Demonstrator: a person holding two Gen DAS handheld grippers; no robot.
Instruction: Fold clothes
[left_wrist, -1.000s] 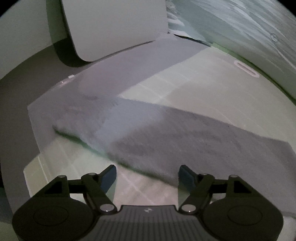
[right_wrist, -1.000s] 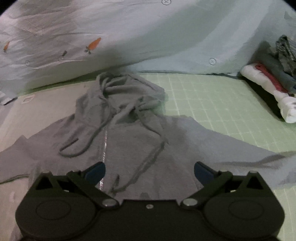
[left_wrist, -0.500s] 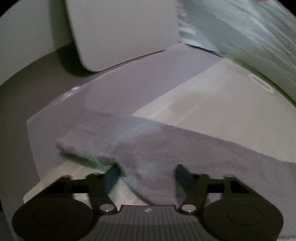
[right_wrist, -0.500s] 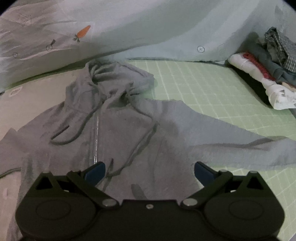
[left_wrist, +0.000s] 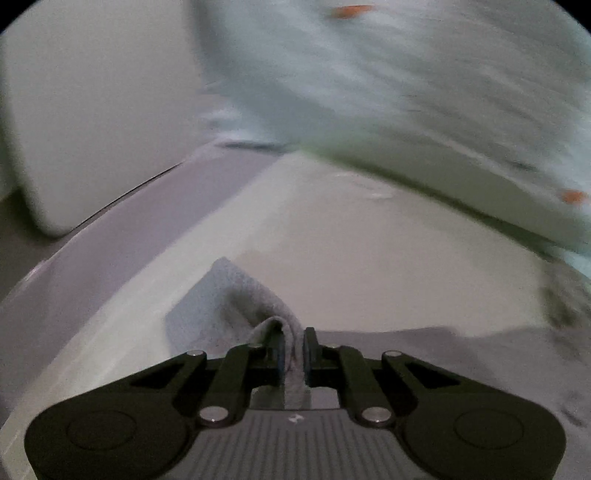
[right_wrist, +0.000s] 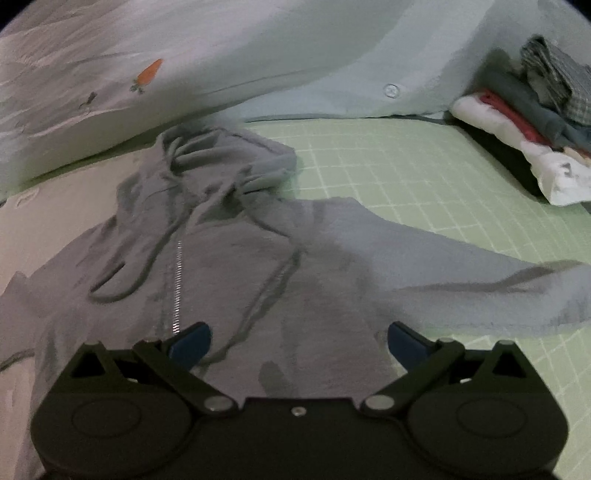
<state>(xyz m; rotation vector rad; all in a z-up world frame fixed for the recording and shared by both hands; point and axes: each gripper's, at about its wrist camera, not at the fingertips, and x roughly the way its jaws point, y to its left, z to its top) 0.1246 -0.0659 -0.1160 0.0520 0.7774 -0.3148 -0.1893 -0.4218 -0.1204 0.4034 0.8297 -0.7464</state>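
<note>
Grey hoodie (right_wrist: 258, 273) spread face-up on the green grid mat (right_wrist: 424, 173), zip side showing. Hood (right_wrist: 225, 162) at the far end, bunched against the pale bedding (right_wrist: 258, 48) printed with small carrots; body running back toward the camera, so long axis from the near edge up to the hood. Zip (right_wrist: 178, 284) lying along that same line, just left of centre. Two drawstrings (right_wrist: 147, 266) trailing down from the neck, one looped on the left chest, the other slanting across the right chest. One sleeve (right_wrist: 461, 280) stretched flat to the right across the mat, crosswise to the body, its end out past the frame edge. Stack of folded clothes (right_wrist: 524, 122) at the far right corner of the mat, well apart from the hoodie.

Right claw (right_wrist: 299, 341) low over the lower front of the hoodie, blue pads wide apart, nothing between them.

Left claw (left_wrist: 293, 354) closed tight on a fold of grey cloth, the other sleeve's end (left_wrist: 236, 306), pinched upright between the pads. Beyond the pinch, cloth fanning forward and left in a soft cone on a pale board (left_wrist: 369, 258); more grey cloth lying off to the right. Bedding blurred in this view; white rounded panel (left_wrist: 92, 110) standing at far left.
</note>
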